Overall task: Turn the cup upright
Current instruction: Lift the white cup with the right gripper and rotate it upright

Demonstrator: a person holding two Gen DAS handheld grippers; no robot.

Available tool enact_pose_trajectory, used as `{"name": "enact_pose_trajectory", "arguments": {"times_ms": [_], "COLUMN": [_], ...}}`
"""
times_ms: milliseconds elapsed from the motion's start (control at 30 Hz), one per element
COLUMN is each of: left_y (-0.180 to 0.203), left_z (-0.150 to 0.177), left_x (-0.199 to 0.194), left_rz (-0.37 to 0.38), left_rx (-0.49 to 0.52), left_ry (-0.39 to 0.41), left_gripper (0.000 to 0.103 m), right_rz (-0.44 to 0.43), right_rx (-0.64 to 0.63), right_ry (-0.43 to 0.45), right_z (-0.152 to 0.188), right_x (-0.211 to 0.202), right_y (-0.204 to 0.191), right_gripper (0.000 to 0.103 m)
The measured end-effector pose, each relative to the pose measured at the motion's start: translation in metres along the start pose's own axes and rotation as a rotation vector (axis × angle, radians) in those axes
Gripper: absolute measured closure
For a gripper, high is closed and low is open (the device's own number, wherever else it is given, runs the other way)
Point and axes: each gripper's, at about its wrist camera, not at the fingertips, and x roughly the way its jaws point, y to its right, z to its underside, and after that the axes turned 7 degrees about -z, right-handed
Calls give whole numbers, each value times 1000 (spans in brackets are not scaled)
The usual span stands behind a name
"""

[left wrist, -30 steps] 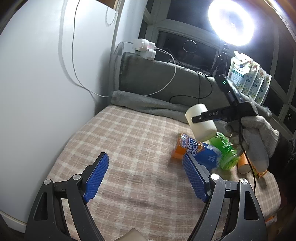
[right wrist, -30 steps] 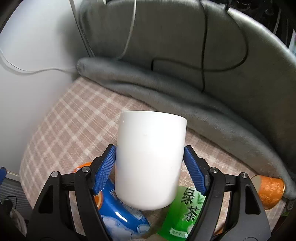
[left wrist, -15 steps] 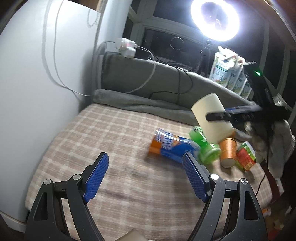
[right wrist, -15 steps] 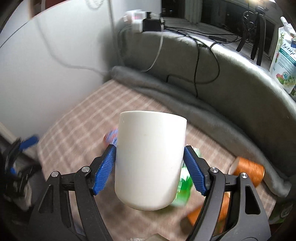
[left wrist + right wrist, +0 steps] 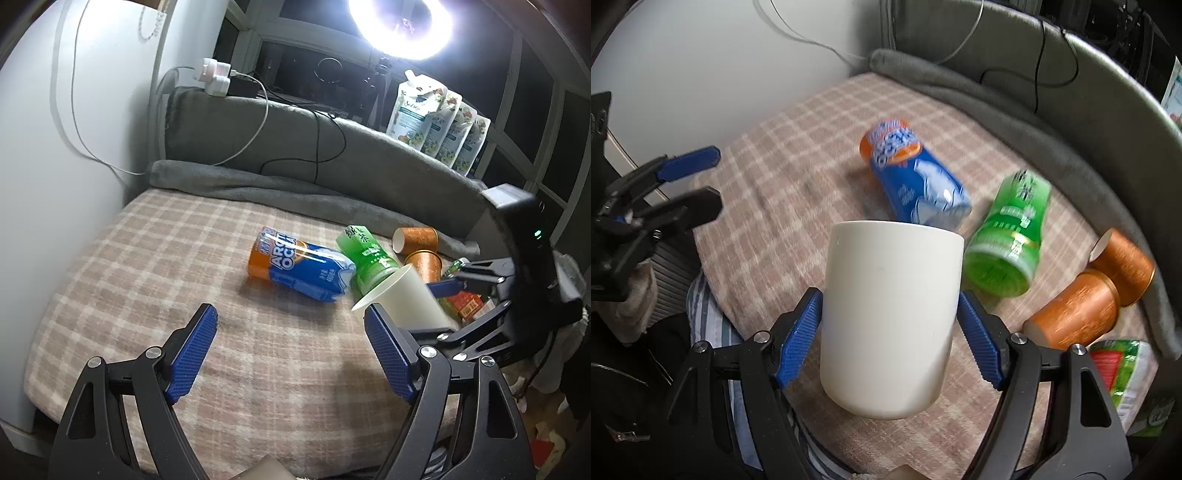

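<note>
Lowered since 1 s ago: right gripper [image 5: 890, 341], fingers clamped on white cup [image 5: 890, 317], tilted above bed [image 5: 147, 258]. Left gripper [image 5: 290, 354] wide open, empty. Next: level, set down.

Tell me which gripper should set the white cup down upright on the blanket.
Right. The right gripper is clamped on the white cup, above the checked blanket. The left gripper is open, empty and off to the side.

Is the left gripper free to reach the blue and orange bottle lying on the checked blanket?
Probably yes: the left gripper is open and empty, and bare checked blanket lies between it and the blue and orange bottle.
</note>
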Motion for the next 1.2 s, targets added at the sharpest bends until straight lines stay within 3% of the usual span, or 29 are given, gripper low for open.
{"name": "enact_pose_trajectory", "arguments": {"times_ms": [600,833,1000,1200], "left_y": [4,3,9,11], "left_z": [2,3,7,11], "left_x": [2,6,24,61], "left_rz": [6,28,135,300], "left_rx": [-17,-53,-131,-377], "left_ry": [-33,-72,-188,-382], "left_gripper": [21,21,21,21], "right_rz": [-17,-34,-43,-14], "right_rx": [32,55,116,221], "right_ry": [-22,32,128,205], "right_z": [-3,-1,14,43], "right_x": [27,12,-21,-49], "right_y": [1,1,11,32], "right_gripper": [26,25,24,24]}}
